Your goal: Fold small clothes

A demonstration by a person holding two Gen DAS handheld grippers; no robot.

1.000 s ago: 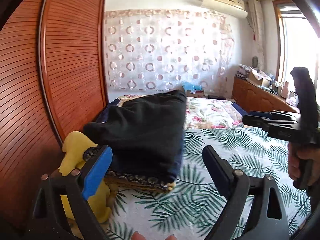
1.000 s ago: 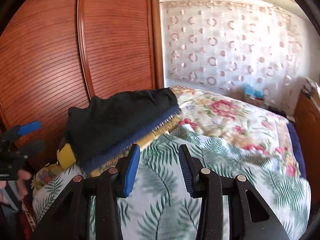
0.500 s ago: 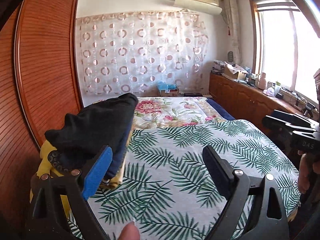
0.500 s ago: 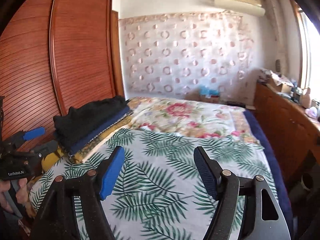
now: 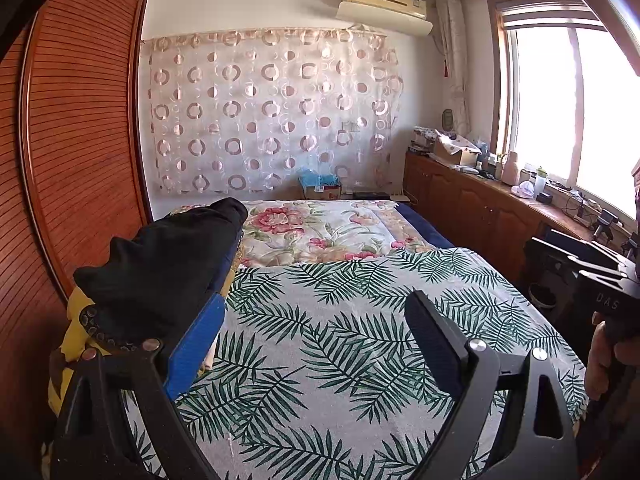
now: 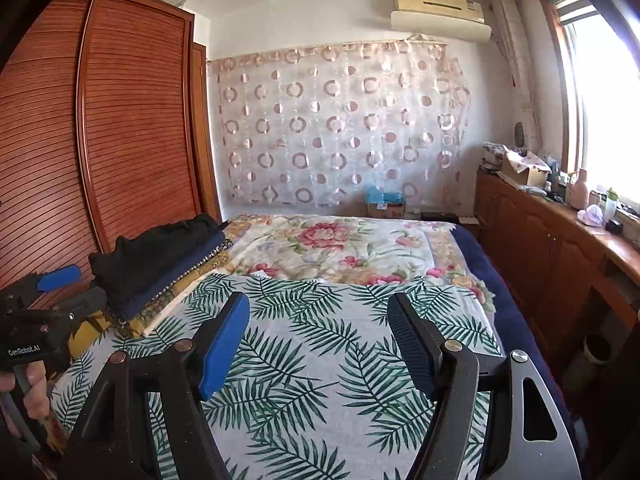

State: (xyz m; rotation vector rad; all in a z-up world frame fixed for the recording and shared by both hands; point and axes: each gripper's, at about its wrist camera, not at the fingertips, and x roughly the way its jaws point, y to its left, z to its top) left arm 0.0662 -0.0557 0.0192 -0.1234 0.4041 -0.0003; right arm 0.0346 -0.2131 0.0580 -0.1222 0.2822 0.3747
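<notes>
Lying folded, black garment tops a neat clothes stack.

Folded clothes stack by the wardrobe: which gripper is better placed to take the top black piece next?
Left, probably. The left gripper is open with its blue finger right beside the black garment; the right gripper, also open, faces bare leaf-print sheet, farther from the stack.

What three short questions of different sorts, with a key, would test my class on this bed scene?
1. True or false: either gripper holds cloth.
2. What lies on top of the folded pile: A black garment, B white towel, C red shirt?
3. Fill in: the pile sits beside the wooden ____.

Key: 1 false, the left gripper and right gripper are both open over the leaf-print sheet. 2 A, the black garment. 3 wardrobe.
</notes>
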